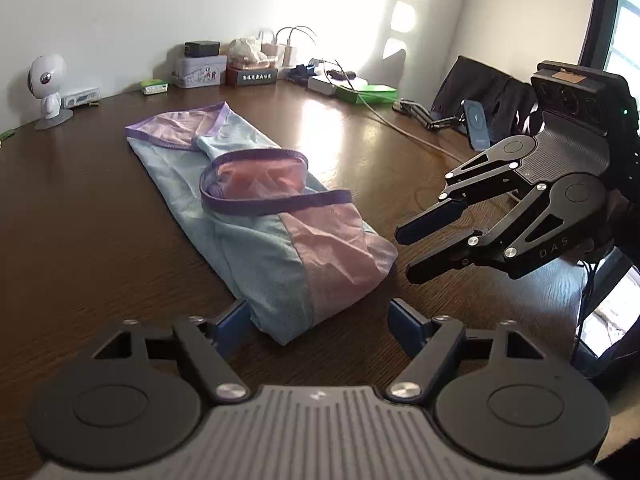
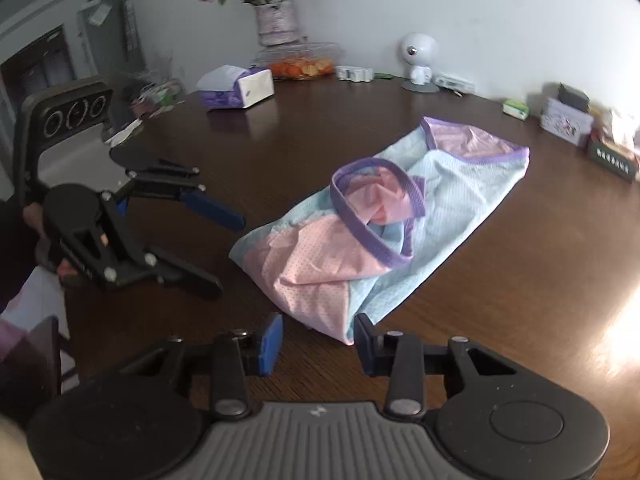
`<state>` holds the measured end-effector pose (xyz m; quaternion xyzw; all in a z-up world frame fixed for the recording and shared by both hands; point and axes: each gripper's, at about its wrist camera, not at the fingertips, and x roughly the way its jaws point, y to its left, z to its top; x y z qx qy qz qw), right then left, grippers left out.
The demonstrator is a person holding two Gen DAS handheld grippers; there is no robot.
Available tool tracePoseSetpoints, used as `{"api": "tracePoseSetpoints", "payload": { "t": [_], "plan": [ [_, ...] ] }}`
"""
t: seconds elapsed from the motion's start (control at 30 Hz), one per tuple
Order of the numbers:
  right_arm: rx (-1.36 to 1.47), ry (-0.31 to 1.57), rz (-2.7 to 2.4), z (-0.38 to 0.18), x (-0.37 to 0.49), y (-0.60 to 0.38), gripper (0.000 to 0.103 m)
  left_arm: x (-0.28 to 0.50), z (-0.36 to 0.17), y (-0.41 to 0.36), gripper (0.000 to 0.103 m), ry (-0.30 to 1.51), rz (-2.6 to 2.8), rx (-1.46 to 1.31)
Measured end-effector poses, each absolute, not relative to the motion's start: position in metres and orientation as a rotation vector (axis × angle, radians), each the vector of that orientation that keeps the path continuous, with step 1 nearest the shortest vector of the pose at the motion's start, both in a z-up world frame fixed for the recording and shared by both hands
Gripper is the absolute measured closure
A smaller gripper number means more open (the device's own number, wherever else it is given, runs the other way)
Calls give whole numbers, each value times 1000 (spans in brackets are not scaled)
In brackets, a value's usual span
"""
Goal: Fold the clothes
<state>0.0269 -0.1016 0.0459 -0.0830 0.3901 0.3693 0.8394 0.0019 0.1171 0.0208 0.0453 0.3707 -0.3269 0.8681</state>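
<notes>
A light blue and pink mesh garment (image 1: 256, 216) with purple trim lies folded lengthwise on the dark wooden table (image 1: 80, 240); it also shows in the right wrist view (image 2: 380, 224). My left gripper (image 1: 318, 320) is open and empty, its fingers either side of the garment's near end, just short of it. My right gripper (image 2: 318, 340) is open and empty at the garment's near corner. In the left wrist view the right gripper (image 1: 404, 254) hovers open to the right of the cloth. In the right wrist view the left gripper (image 2: 232, 254) hovers open to its left.
A white robot figurine (image 1: 48, 88), tins and boxes (image 1: 200, 70), cables and a green pad (image 1: 368, 92) line the far edge. A phone stand (image 1: 476, 124) stands at right. A tissue box (image 2: 238, 88), fruit basket (image 2: 302, 64) and flower vase (image 2: 276, 22) stand at the back.
</notes>
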Motion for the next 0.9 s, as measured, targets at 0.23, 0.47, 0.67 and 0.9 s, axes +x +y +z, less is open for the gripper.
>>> {"api": "tracePoseSetpoints", "payload": {
  "t": [0.23, 0.47, 0.67, 0.9],
  "plan": [
    [-60, 786, 712, 23, 19, -93, 99, 13, 12, 124, 90, 793, -687, 55],
    [9, 821, 658, 27, -27, -119, 103, -40, 20, 99, 92, 790, -734, 120],
    [30, 823, 628, 25, -97, -164, 103, -91, 20, 64, 92, 750, -724, 199],
    [-40, 705, 672, 32, -125, -179, 78, -108, 23, 74, 88, 767, -567, 178]
  ]
}}
